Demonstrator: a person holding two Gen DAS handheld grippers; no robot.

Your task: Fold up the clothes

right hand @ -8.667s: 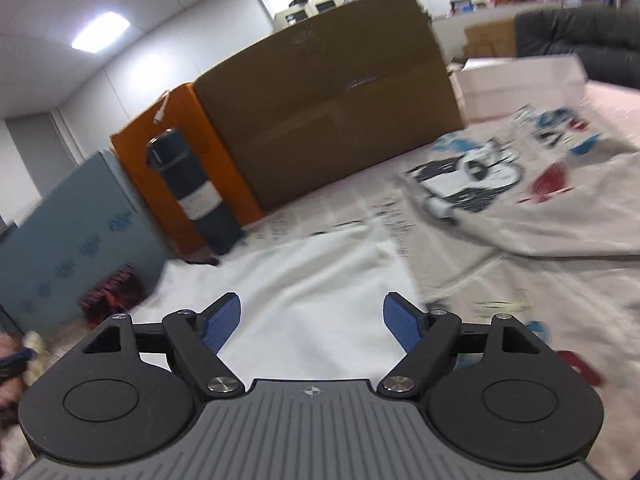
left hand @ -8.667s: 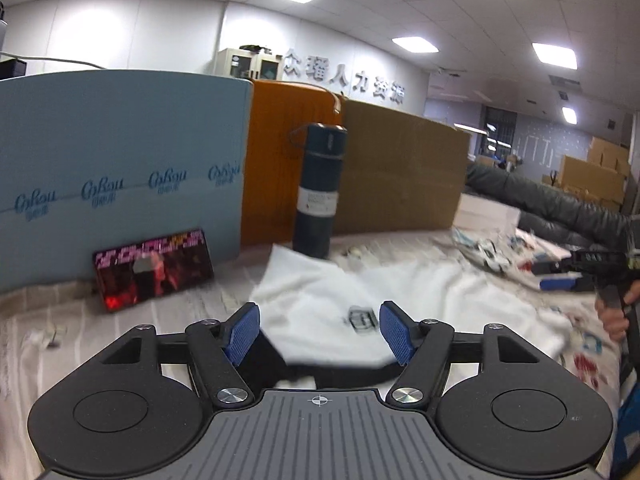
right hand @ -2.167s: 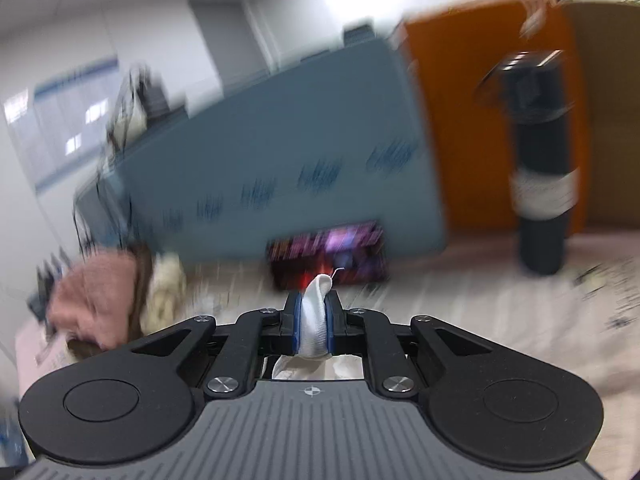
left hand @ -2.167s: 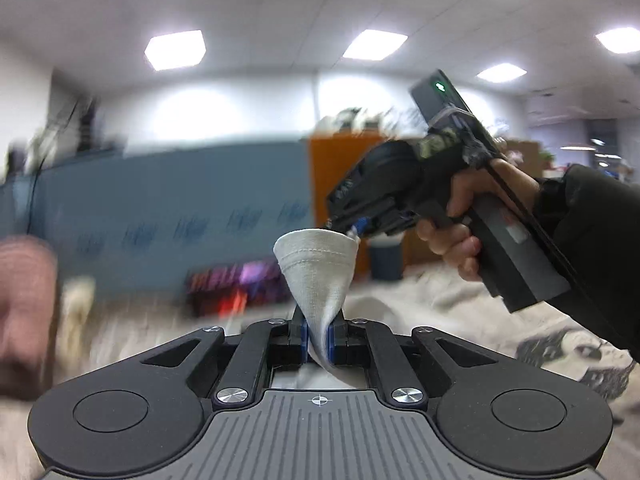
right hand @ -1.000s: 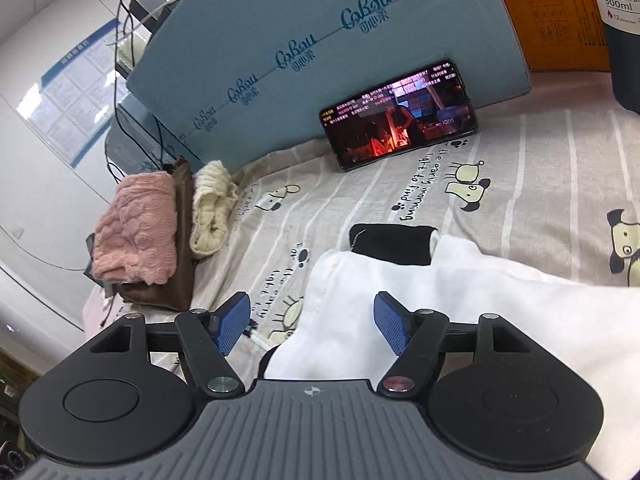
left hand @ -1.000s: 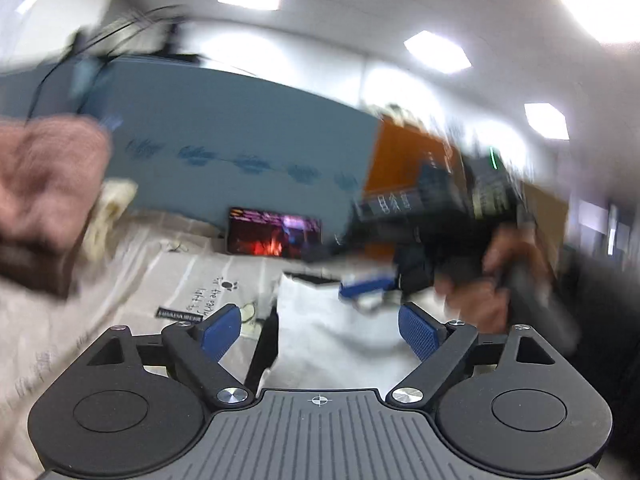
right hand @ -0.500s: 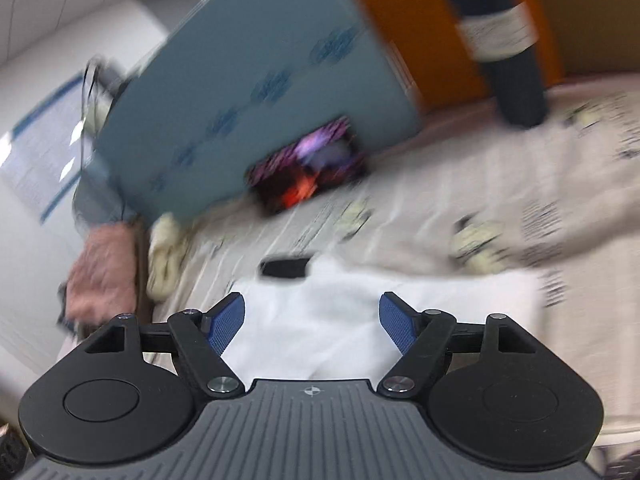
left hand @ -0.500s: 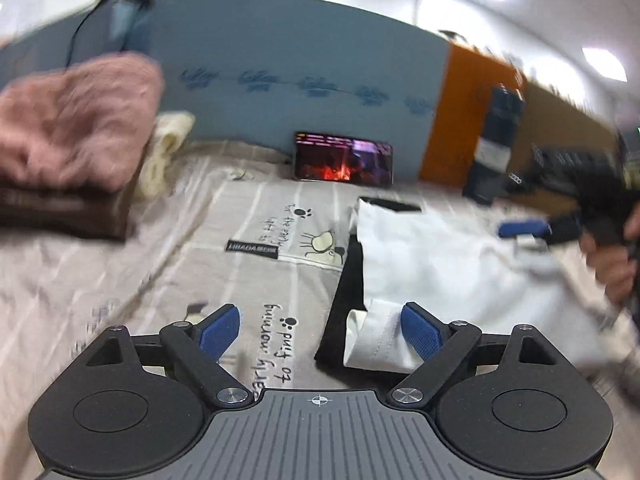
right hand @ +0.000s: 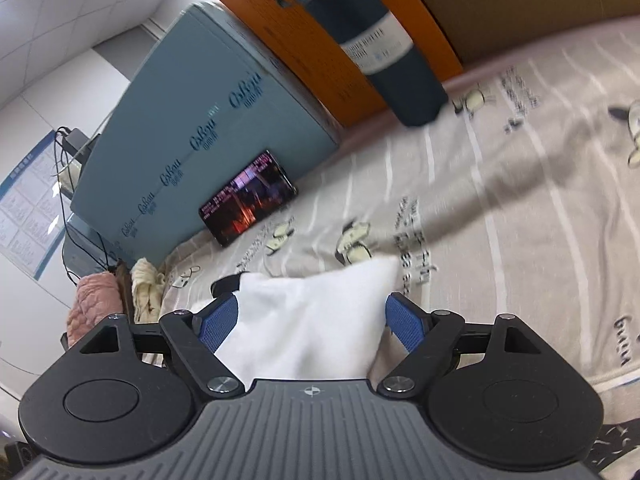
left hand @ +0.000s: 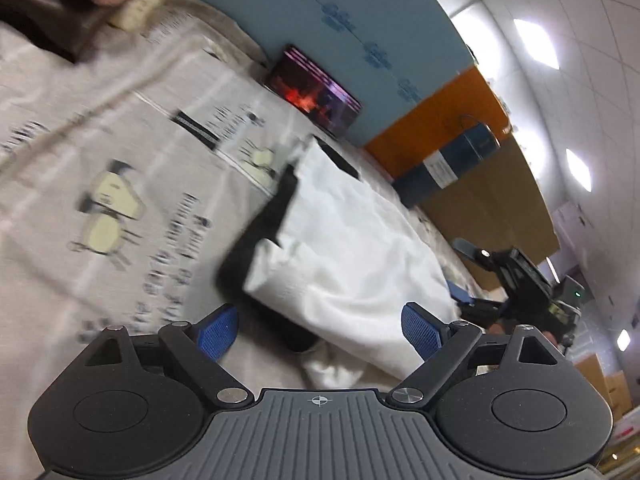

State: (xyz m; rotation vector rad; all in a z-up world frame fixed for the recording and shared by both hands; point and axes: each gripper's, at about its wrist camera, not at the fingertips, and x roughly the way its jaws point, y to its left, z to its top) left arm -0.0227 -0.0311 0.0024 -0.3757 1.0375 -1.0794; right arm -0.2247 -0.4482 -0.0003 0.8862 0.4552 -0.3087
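White shirt [left hand: 344, 236] with black trim; grey bedsheet [right hand: 520, 208] — pale stripes, cream cartoon dogs, dark lettering. Blue board [right hand: 208, 120] with darker blue logos, orange box [right hand: 320, 40], navy flask [right hand: 384, 48] — white label. Pink towel [right hand: 92, 300]. Tool pads [left hand: 420, 330] blue.

An office: grid ceiling with panel lights [left hand: 536, 42], stacked cardboard boxes [left hand: 618, 384].

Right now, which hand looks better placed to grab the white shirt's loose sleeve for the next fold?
Probably the left: its open tool faces the sleeve on the shirt. The right tool is at the far end.
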